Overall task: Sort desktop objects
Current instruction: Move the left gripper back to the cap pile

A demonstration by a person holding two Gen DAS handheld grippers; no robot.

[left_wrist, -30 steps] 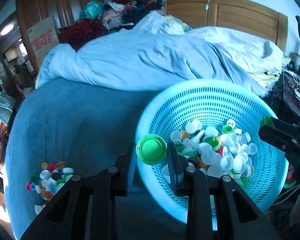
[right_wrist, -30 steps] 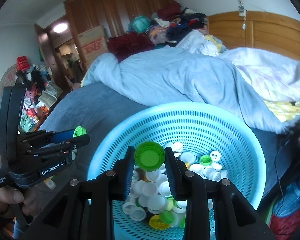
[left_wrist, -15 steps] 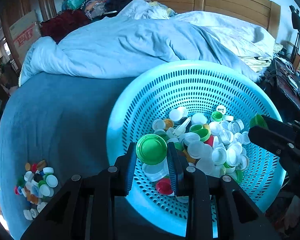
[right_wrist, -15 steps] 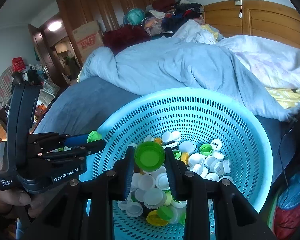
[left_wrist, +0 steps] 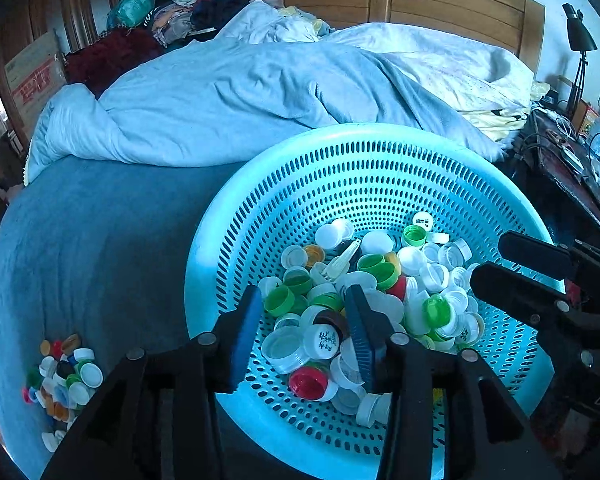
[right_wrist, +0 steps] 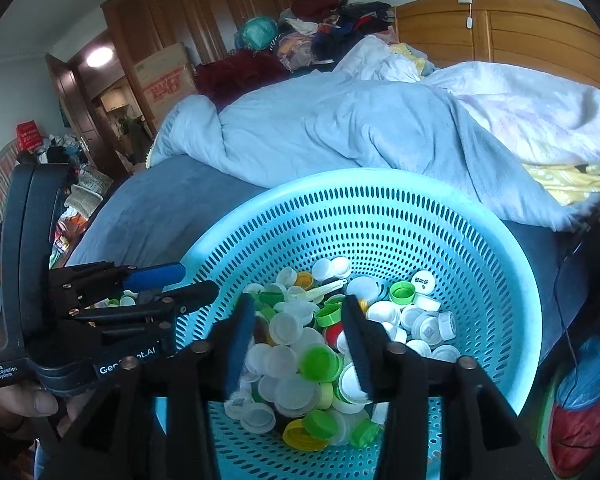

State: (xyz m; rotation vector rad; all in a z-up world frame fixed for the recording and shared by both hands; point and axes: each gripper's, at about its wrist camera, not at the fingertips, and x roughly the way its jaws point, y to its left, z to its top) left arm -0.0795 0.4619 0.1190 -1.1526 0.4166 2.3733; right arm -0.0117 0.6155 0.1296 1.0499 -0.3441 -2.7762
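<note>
Both hand-held grippers, left (left_wrist: 302, 332) and right (right_wrist: 296, 344), gape empty over light, stiff, slippery bottle caps (left_wrist: 364, 292); pinch rims.

The perforated basket (left_wrist: 380, 168) of bottle caps (left_wrist: 364, 280) is viewed closely from above by both wrist cameras; the bed (right_wrist: 148, 216) behind is shared.

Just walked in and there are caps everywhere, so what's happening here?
A person holds a two-finger gripper in each hand over a perforated light-blue plastic basket half full of mixed plastic bottle caps. The left gripper and right gripper are both open and empty above the heap. A blurred green cap sits between the right gripper's fingers, seemingly just let go. A smaller pile of coloured caps lies on the blue bedspread beside the basket.
</note>
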